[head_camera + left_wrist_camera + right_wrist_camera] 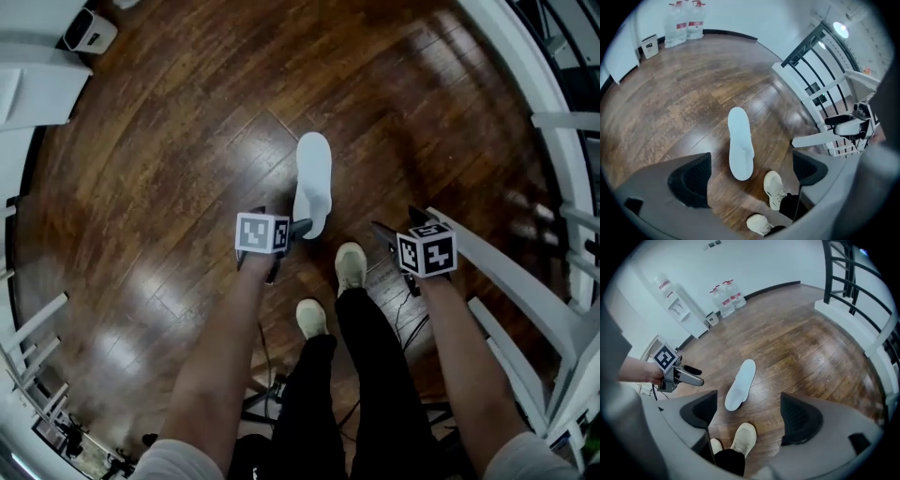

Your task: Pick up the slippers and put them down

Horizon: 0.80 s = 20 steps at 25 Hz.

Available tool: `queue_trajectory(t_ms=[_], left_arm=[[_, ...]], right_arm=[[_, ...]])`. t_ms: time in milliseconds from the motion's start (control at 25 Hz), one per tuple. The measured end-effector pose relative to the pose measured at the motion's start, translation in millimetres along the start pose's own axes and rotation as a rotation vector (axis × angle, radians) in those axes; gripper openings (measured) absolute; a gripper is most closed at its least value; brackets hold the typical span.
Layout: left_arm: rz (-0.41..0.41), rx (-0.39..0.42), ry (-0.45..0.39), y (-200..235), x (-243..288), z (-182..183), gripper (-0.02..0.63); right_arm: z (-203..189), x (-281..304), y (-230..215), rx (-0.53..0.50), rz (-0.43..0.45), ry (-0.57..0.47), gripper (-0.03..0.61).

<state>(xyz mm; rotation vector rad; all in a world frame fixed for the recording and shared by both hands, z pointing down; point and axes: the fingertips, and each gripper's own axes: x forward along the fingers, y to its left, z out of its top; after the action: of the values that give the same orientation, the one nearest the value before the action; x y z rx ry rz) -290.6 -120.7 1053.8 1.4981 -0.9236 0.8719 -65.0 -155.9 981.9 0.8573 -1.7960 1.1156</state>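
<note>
One white slipper lies flat on the dark wood floor, just beyond the person's feet. It also shows in the left gripper view, slipper, and in the right gripper view, slipper. My left gripper hangs above the slipper's near end with its jaws wide open and nothing between them. My right gripper is held to the right of the slipper, also open and empty. Neither gripper touches the slipper. I see no second slipper.
The person's two pale shoes stand between the grippers. A white railing runs along the right side. Water bottles and a small white bin stand by the far wall. Cables lie near the feet.
</note>
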Motion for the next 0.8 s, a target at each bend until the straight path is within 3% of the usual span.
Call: queue_trajectory(t_ms=[160, 440, 600, 800], left_arm=[[-0.018, 0.111, -0.03, -45.8, -87.5, 27.8, 0.541], [-0.053, 0.216, -0.053, -163.2, -286.9, -25.5, 0.541], [-0.101, 0.415, -0.134, -233.1, -391.6, -4.9, 0.538], [-0.194, 0.725, -0.174, -337.3, -520.3, -29.9, 0.538]], right_arm=[[22.0, -78.0, 29.2, -0.012, -0.019, -0.039, 0.428], [-9.1, -276.5, 115.5, -0.02, -0.023, -0.077, 0.428], [-10.6, -408.4, 153.2, -0.016, -0.09, -0.243, 0.427], [-96.8, -582.8, 202.7, 0.051, -0.166, -0.399, 0.428]])
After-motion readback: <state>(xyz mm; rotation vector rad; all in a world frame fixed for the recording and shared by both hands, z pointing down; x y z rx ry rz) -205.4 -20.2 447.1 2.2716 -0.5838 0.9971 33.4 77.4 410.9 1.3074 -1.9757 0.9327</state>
